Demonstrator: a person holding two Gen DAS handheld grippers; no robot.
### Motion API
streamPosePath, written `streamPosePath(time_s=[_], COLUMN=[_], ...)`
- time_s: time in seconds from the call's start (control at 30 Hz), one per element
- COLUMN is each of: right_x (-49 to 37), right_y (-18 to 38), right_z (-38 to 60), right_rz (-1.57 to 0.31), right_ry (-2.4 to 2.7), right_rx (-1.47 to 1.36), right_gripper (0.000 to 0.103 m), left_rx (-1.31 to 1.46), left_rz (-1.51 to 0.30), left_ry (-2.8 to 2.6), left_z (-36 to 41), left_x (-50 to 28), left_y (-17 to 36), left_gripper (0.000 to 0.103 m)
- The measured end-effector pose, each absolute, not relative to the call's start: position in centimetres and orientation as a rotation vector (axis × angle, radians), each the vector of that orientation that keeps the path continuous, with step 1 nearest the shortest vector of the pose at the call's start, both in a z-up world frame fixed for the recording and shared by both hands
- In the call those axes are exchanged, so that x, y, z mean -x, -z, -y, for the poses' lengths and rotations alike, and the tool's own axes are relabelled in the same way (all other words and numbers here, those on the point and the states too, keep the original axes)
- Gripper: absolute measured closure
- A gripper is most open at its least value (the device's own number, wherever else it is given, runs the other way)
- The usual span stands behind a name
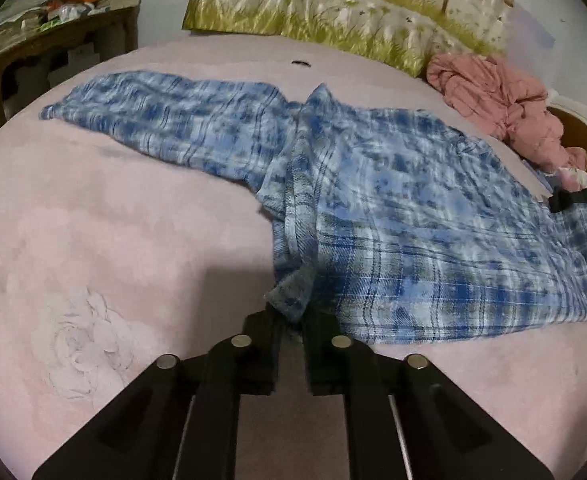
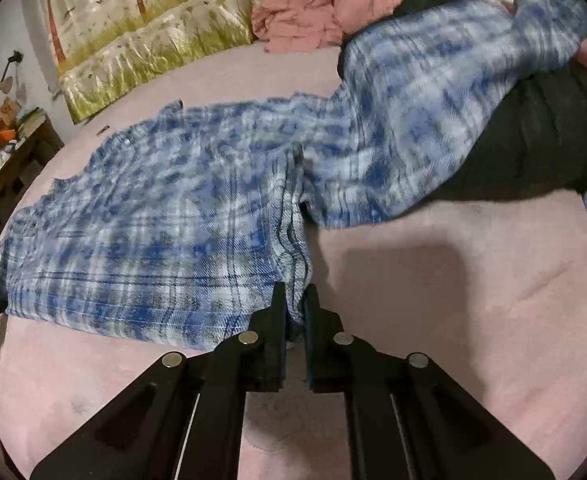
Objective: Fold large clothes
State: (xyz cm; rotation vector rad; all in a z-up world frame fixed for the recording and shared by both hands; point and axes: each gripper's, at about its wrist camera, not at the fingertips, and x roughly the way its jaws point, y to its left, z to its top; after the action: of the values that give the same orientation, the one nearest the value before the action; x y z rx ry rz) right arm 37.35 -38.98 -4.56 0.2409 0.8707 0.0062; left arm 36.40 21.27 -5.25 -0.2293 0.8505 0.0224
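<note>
A large blue and white plaid shirt (image 1: 413,216) lies spread on a pink bed (image 1: 113,240). One sleeve stretches to the far left. My left gripper (image 1: 291,320) is shut on the shirt's near left bottom corner, where the cloth bunches. In the right wrist view the shirt (image 2: 153,220) fills the left middle and its other sleeve (image 2: 433,120) drapes over a black object (image 2: 533,140) at the right. My right gripper (image 2: 295,308) is shut on the shirt's near right bottom corner.
Floral green and white pillows (image 1: 333,12) line the headboard. A crumpled pink garment (image 1: 501,96) lies at the bed's far right. A cluttered wooden side table (image 1: 53,40) stands at far left. A small dark item (image 1: 301,63) lies near the pillows.
</note>
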Motion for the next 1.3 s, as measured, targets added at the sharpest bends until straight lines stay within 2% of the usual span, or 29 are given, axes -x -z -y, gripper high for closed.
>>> streamPosePath(time_s=[0.03,0.07,0.1,0.13,0.17,0.2,0.27,0.33,0.37,0.4,0.43,0.7,0.9,1.1,1.17,1.27,1.3], right_x=[-37.1,-36.8,-36.4,-36.1,-35.8,-35.8,-36.6,-37.8,-38.1,-38.3,-38.6,-32.1,-23.5,-18.4,-18.7,-19.2,-19.2], right_y=[4.2,3.8,3.6,3.4,3.3,3.5,4.7,6.2,6.5,6.5,6.5,2.6,4.0,3.8,3.7,2.6,2.0], right_z=[39.1,39.3,39.7,40.0,40.3,40.6,40.8,40.3,39.7,39.0,38.5,38.4,39.3,38.3,37.3,36.6,36.8], right_rz=[-0.854,-0.836,-0.826,-0.815,-0.796,-0.789,-0.832,-0.872,-0.863,-0.861,-0.872,-0.830,-0.871,-0.829,-0.829,-0.795,-0.770], right_ry=[0.008,0.023,0.035,0.037,0.022,-0.010,-0.070,-0.096,-0.073,-0.075,-0.125,-0.101,-0.084,-0.052,-0.031,0.026,0.040], right_rx=[-0.236,-0.233,-0.237,-0.253,-0.290,-0.339,-0.417,-0.447,-0.419,-0.382,-0.375,-0.334,-0.348,-0.306,-0.229,-0.160,-0.157], right_gripper=[0.090,0.086,0.065,0.033,0.021,0.013,0.013,0.017,0.023,0.062,0.094,0.096,0.096,0.095,0.093,0.079,0.069], left_rx=[0.243,0.268,0.296,0.347,0.382,0.436,0.457,0.430,0.424,0.412,0.385,0.411,0.414,0.345,0.354,0.259,0.228], left_rz=[-0.851,-0.856,-0.854,-0.851,-0.858,-0.864,-0.863,-0.847,-0.850,-0.848,-0.838,-0.795,-0.848,-0.768,-0.737,-0.682,-0.673], left_ry=[-0.029,-0.038,-0.037,-0.014,0.007,0.036,0.053,0.067,0.104,0.118,0.092,-0.016,-0.022,-0.058,-0.006,0.074,0.094], left_z=[-21.5,-22.1,-22.5,-22.9,-23.2,-23.5,-23.4,-22.7,-22.2,-21.7,-21.3,-22.1,-21.5,-22.2,-21.8,-18.8,-17.7], left_x=[-36.4,-36.3,-36.2,-36.4,-36.5,-36.9,-37.6,-37.9,-38.1,-38.0,-37.8,-28.8,-21.6,-17.3,-17.5,-17.7,-18.0], left_y=[5.3,5.5,5.6,5.9,6.1,6.4,6.7,6.5,6.5,6.5,6.3,2.1,3.9,2.3,2.0,0.3,-0.2], left_gripper=[0.054,0.012,0.001,0.001,0.001,0.001,0.005,0.056,0.100,0.100,0.100,0.100,0.100,0.103,0.102,0.102,0.102])
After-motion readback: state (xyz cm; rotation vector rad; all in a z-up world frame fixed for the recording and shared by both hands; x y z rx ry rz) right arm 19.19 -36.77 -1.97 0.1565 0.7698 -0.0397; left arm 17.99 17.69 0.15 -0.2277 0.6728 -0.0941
